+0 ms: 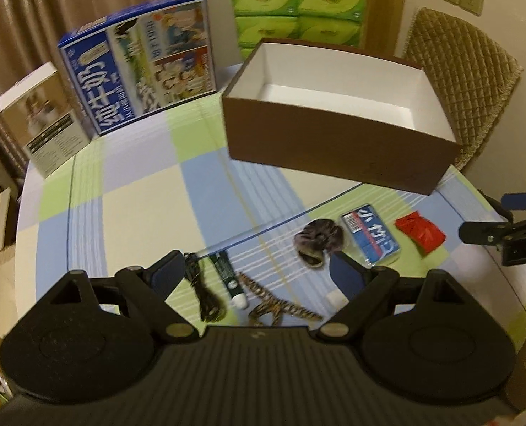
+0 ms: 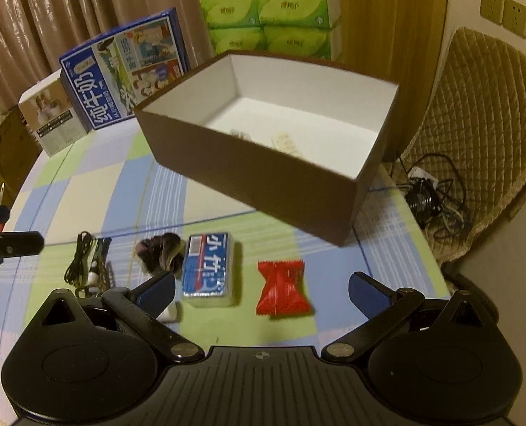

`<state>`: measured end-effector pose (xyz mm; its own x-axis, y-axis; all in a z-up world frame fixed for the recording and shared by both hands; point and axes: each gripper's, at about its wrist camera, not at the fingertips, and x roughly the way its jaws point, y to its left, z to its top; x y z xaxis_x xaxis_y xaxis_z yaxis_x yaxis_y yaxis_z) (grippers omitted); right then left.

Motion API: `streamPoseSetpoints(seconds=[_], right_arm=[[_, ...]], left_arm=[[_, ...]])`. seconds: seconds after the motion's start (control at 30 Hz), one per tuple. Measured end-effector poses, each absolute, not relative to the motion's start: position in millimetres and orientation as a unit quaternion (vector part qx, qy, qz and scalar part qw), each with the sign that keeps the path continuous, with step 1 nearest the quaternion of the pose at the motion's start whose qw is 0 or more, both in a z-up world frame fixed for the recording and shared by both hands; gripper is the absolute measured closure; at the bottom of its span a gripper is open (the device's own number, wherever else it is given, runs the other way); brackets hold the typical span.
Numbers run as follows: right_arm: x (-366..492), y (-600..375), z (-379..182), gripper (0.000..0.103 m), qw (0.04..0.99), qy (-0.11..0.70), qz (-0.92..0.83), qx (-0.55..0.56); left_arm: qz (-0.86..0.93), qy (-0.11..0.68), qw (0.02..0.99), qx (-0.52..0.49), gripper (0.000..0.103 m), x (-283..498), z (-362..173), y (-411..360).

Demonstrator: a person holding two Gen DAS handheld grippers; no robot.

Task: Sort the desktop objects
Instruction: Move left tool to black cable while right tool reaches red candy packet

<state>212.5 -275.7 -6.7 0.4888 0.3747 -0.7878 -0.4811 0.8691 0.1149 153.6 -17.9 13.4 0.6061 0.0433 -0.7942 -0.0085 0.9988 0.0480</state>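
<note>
A row of small things lies on the checked tablecloth: a black cable (image 1: 206, 294), a dark tube (image 1: 229, 280), a tiger-striped hair clip (image 1: 277, 305), a furry scrunchie (image 1: 318, 241), a blue tissue pack (image 1: 369, 236) and a red wrapper (image 1: 419, 230). My left gripper (image 1: 257, 271) hovers open over the tube and clip, holding nothing. My right gripper (image 2: 263, 285) is open above the red wrapper (image 2: 282, 291), with the blue pack (image 2: 207, 271) just left of it. Behind stands the brown box (image 2: 255, 184), white inside, with pale items (image 2: 287, 142) on its floor.
A blue milk carton (image 1: 138, 60), a small white box (image 1: 42, 120) and stacked green tissue packs (image 1: 294, 7) line the table's back. A quilted chair (image 2: 483, 135) with tangled cables (image 2: 429, 191) stands right of the table. A small white object (image 2: 168, 312) lies by my right gripper's left finger.
</note>
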Motion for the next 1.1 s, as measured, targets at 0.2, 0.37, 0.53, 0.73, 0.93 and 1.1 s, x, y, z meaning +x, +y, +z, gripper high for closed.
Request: streamPoseSetpoints(seconds=[0.2,0.37,0.53,0.73,0.93,1.1], right_arm=[[208.7,-274.6,-21.3,0.002,0.852,0.453,0.254,-0.062],[207.5,-275.7,-37.3,0.002,0.847,0.464,0.251,-0.069],[208.6,-276.0,-49.7,0.002,0.849,0.46,0.248,-0.075],[216.1,-274.5,-58.9,0.011,0.863,0.435,0.246,-0.079],[236.1,-270.5,-74.8,0.039,0.864,0.432,0.244,-0.089],[247.9,-266.1,-90.1,0.054,0.859,0.441,0.243,-0.094]], left_arm=[[0.027,0.453,0.891,0.0,0.017,142.5,-2.4,-2.5],[0.029,0.457,0.889,-0.008,0.018,137.6,-15.7,4.9],[0.036,0.456,0.889,-0.013,0.018,136.6,-27.3,13.3],[0.041,0.46,0.887,-0.021,0.019,139.4,-39.7,25.5],[0.049,0.465,0.884,-0.025,0.022,145.8,-52.4,34.7],[0.053,0.471,0.88,-0.034,0.023,153.4,-62.5,42.6]])
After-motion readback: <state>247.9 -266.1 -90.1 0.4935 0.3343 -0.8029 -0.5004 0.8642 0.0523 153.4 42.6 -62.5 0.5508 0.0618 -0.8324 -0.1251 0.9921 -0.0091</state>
